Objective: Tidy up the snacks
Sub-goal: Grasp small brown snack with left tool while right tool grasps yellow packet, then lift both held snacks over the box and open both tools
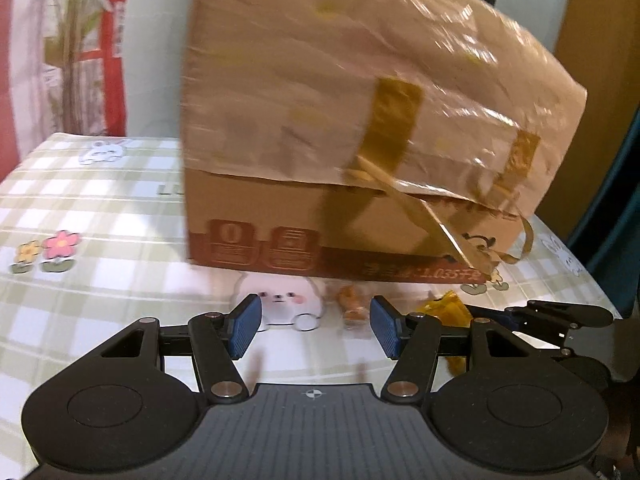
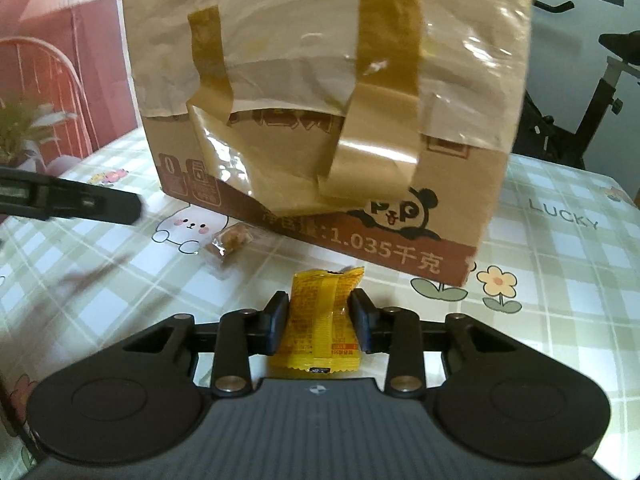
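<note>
Looks like home to me, living or spare room. Table (image 2: pixel 560 216) under me wears checked green cloth with cartoon bunnies, flowers, word "LUCKY". Taped cardboard box (image 2: pixel 320 100) at my 12 o'clock. Exercise bike (image 2: pixel 600 80) at 2 o'clock. Potted plant (image 2: pixel 20 128) at 9 o'clock, red and white striped bag (image 1: pixel 60 60) at 10 o'clock.

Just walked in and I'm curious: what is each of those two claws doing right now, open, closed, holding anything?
Left gripper: open, holding nothing.
Right gripper: closed on the yellow snack packet.
</note>
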### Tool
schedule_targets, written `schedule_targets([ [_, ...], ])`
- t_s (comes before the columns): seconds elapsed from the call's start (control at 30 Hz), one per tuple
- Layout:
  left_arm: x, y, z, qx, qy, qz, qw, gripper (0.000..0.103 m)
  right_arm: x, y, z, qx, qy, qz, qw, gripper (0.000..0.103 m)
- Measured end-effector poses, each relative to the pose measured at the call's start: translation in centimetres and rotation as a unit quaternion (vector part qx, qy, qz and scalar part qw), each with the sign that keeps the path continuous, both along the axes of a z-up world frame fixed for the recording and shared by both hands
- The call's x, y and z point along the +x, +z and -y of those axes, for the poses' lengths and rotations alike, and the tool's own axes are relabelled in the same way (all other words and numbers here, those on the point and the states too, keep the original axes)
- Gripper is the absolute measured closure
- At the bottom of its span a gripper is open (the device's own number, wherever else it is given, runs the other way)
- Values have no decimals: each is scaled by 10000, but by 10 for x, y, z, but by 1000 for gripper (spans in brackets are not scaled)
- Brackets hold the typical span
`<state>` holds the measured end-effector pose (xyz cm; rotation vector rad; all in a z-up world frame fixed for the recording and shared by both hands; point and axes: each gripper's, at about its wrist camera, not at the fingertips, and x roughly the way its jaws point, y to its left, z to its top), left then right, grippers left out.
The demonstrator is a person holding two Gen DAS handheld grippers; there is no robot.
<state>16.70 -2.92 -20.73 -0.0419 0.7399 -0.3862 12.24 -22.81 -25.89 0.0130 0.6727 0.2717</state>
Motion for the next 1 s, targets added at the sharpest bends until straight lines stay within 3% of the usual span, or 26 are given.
schedule_targets([
  [0.37, 21, -20, 43, 366, -296, -133, 9988, 45, -1, -1, 3, 153, -7, 92, 9998, 66],
  [0.47, 27, -27, 50, 451, -251, -207, 9985, 55, -1, -3, 5, 209, -6, 93, 9997, 67],
  [0.53, 31, -32, 57, 496, -255, -228, 9982, 77, -1, -3, 7, 284, -16, 83, 9996, 66],
  [0.7, 20, -34, 57, 513, -214, -85, 9984, 77, 0, -3, 10, 327, -22, 72, 9994, 66],
  [1.0, -19, -24, 17, 34, 389, -163, 9991, 77, -1, -3, 15, 511, -11, 67, 9987, 67],
])
